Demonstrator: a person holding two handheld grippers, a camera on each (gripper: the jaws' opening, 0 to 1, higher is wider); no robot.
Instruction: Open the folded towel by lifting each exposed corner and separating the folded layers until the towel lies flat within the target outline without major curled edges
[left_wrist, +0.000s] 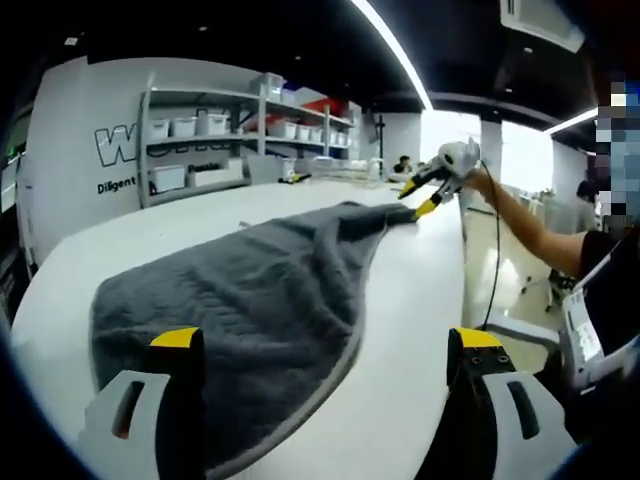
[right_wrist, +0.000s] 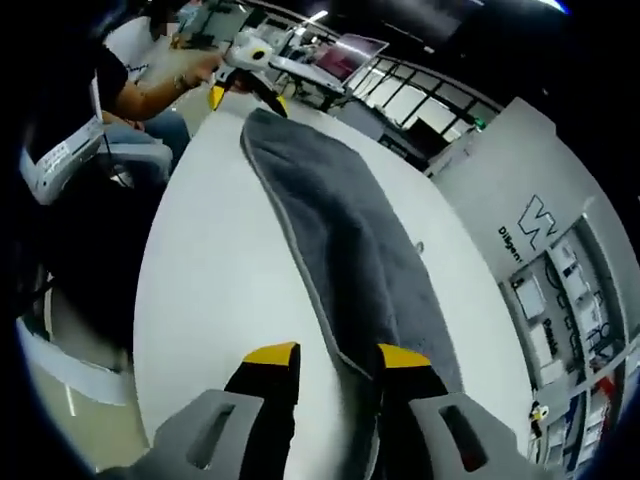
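Note:
A grey towel lies in a long, still partly folded strip on the white table. My left gripper stands wide open at the towel's near end, its left jaw over the cloth and nothing held. At the far end, my right gripper is held by a hand and pinches a corner, drawing it to a point. In the right gripper view the towel runs away from my right gripper, whose jaws are close together with the towel's end between them. The left gripper is open at the other end.
The person's arm reaches in from the right, past the table's right edge. Shelves with white bins stand against the back wall. The table has bare surface beside the towel. A laptop and desks sit beyond.

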